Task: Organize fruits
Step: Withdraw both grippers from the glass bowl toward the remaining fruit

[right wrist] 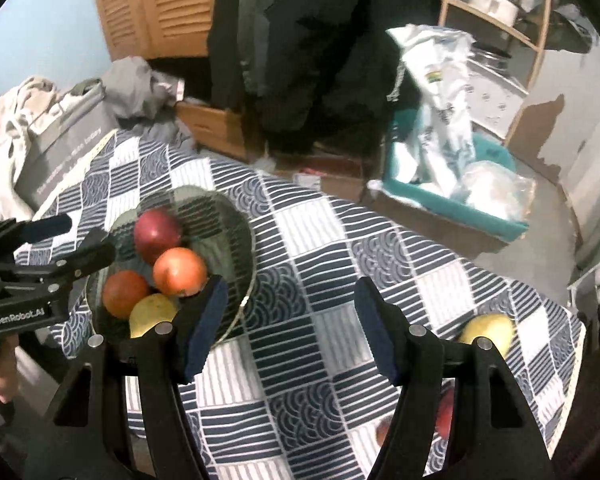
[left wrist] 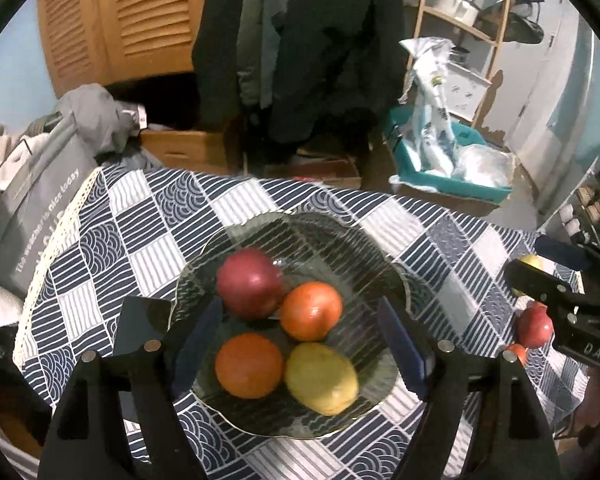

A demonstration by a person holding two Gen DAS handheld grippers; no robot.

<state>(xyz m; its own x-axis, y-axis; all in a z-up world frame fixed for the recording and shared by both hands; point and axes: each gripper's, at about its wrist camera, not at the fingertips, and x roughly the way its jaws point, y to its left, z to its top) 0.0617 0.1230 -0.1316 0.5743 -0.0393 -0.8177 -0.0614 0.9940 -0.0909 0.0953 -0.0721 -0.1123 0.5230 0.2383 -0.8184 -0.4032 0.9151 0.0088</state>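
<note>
Fruits: four in glass bowl (left wrist: 384, 276) on checked cloth (left wrist: 148, 216) over the surface. Count in bowl: one dark red apple (left wrist: 249, 283), two orange fruits (left wrist: 311, 311) (left wrist: 249, 365), one yellow mango (left wrist: 321, 378). All four bunched together, touching. Mango's long axis runs from upper left to lower right in the left wrist view; the others are round, no clear axis.

Outside bowl, at the cloth's right edge: a second mango (right wrist: 487, 333) with its long axis near level across the frame, a red fruit (left wrist: 534, 326), and an orange one (left wrist: 516, 354), the last two partly hidden by claw arms.

Left claw (left wrist: 300, 344) above bowl, jaws apart, nothing between pads; fruit seen below through the gap. Right claw (right wrist: 292, 328) over bare cloth between bowl and loose mango, jaws apart, empty. Its left finger (right wrist: 204, 328) overlaps bowl rim in view.

Beyond the surface: grey bag (left wrist: 32, 204) with printed text at left, dark coats (left wrist: 320, 40) hanging behind, teal bin (right wrist: 460, 208) with plastic bags (right wrist: 440, 92) on floor, wooden shelf (left wrist: 460, 20), louvred door (left wrist: 120, 12).
</note>
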